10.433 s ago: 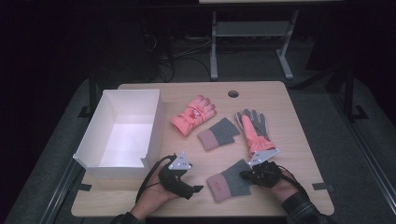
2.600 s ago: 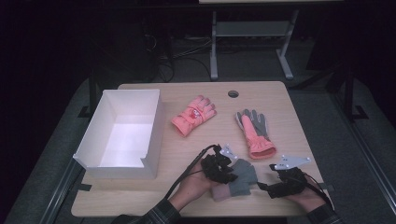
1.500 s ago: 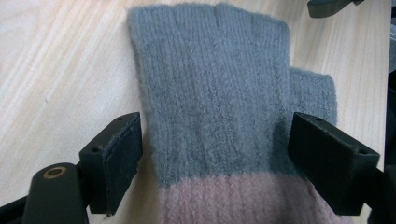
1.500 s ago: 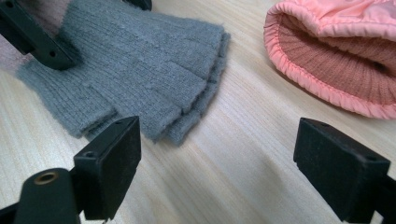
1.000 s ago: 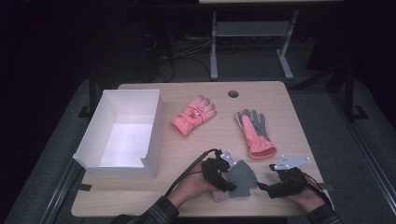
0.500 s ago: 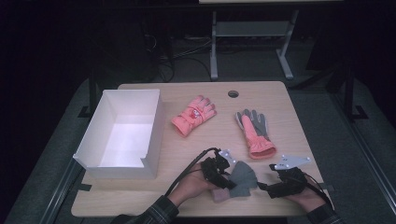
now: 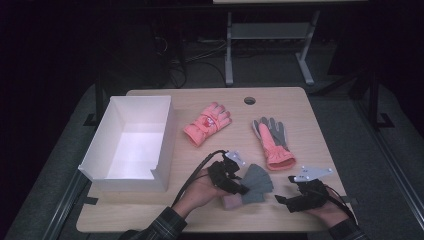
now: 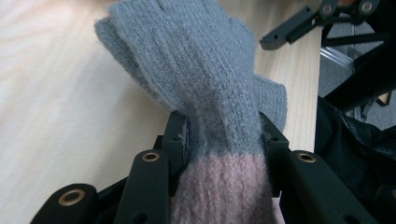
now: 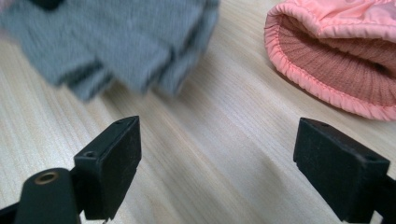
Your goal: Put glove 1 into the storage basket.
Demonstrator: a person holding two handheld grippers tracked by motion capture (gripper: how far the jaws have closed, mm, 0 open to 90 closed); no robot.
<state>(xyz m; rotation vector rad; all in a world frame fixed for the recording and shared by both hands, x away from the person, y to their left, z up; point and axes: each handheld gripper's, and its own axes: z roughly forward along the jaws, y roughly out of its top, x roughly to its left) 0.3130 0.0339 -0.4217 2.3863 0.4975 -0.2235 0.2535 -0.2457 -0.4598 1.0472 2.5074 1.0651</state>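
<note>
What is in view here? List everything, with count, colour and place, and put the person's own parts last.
Table: one, light wood, under everything.
Box: one, white, open-topped, on the table's left side.
Ski gloves: two, coral-pink; one at mid-table, one with a grey palm to its right.
Knit gloves: grey with pink cuffs, apparently two stacked, at the near middle; exact count cannot be told.
Metal stand: one, pale grey, on the floor beyond the table.
Left gripper: one, black, jaws clamped on the knit gloves near the cuff.
Right gripper: one, black, jaws wide apart over bare wood, near right.
Hands: two, left and right.
</note>
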